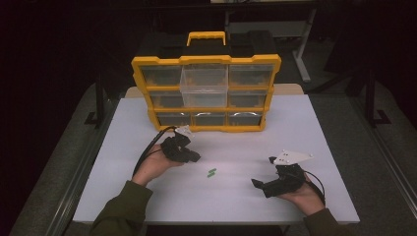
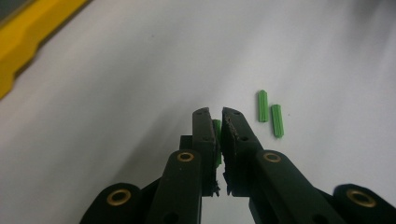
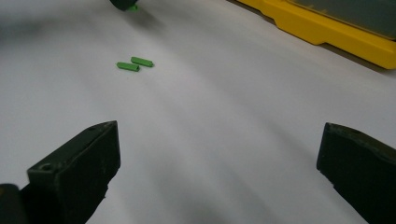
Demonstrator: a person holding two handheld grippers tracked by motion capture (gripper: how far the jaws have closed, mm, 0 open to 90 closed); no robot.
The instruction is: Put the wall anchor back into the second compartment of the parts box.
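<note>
Nearest the lens in the left gripper view, my left gripper [image 2: 218, 122] is closed on 1 green plug [image 2: 217, 133], which shows as a thin green strip in the narrow gap between the jaws, at lower centre of the frame. Only its edge is visible, so I cannot tell how deep or how square the hold is.

2 loose plugs [image 2: 270, 113] lie side by side, just apart, on the white table [image 2: 116, 116] at right of centre in that view. In the high view they sit at lower centre [image 1: 212, 172], between my 2 grippers.

My right gripper [image 3: 219, 154] stands wide open with nothing between the jaws, hovering low over bare table. In the high view it is at lower right [image 1: 261, 186], well apart from the plugs.

The organiser [image 1: 206, 93] stands upright at upper centre of the high view, yellow frame, clear drawers; 1 drawer [image 1: 204, 84] in the top-centre position stands pulled out toward me.

Judgement on the step in hand: carry the held plug to that open drawer.
- Keep the squeeze steady; the plug is small and ribbed, and may twist or slip if pressure eases.
- Lift clear of the table before moving, and clear the drawer's front wall before lowering.
- Release only with the jaw tips over the drawer's inside, low, so the plug does not bounce out.
- Keep the right gripper out of the left arm's path; it is well placed to take 1 of the 2 remaining plugs, approaching across the short axis.
</note>
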